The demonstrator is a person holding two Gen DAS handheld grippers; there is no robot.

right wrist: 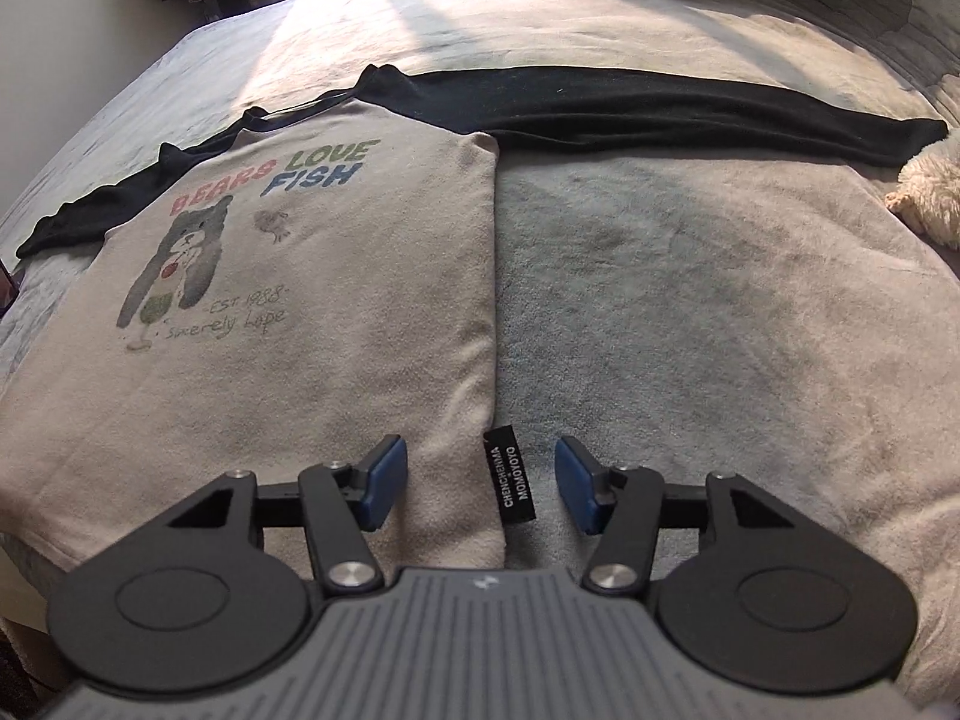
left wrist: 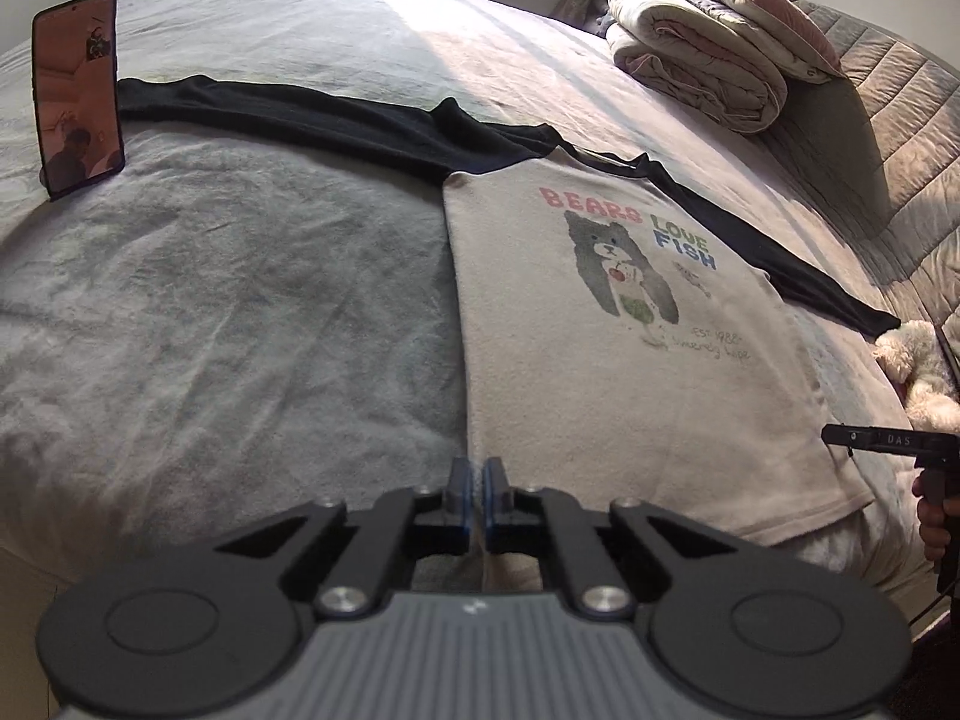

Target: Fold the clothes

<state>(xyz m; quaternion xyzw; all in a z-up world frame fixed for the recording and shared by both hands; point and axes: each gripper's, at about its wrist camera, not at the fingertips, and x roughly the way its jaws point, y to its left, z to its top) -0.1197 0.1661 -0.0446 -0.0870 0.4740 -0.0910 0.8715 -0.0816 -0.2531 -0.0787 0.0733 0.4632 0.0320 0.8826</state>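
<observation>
A: Where's the shirt (left wrist: 630, 360)?

B: Flat on the bed (left wrist: 240, 300), print up, both black sleeves spread out sideways. Left wrist view: it fills centre-right of the frame. Right wrist view: centre-left.

A: Fingers?

B: Left gripper (left wrist: 478, 489) has its fingers pressed together at the shirt's side edge near the hem, lower centre of its frame. Looks like fabric is pinched between them, but I can't confirm how much. Right gripper (right wrist: 480, 480) has its fingers spread wide, straddling the opposite side edge where the black label (right wrist: 510, 480) sticks out. Nothing held there.

A: So a hem grab on both sides?

B: My read, yes. The shirt is laid out flat, and that fits either a pre-fold layout or a re-spread, so I won't call the stage.

A: Tips for the grip?

B: Right side: catch both layers, not just the label. Match the left's position along the edge so the hem stays square. Keep tension even, otherwise the body skews.

A: Clutter?

B: Phone (left wrist: 78, 96) standing upper left, folded blanket (left wrist: 696, 54) upper right, plush toy (left wrist: 918, 366) at the right edge.
</observation>
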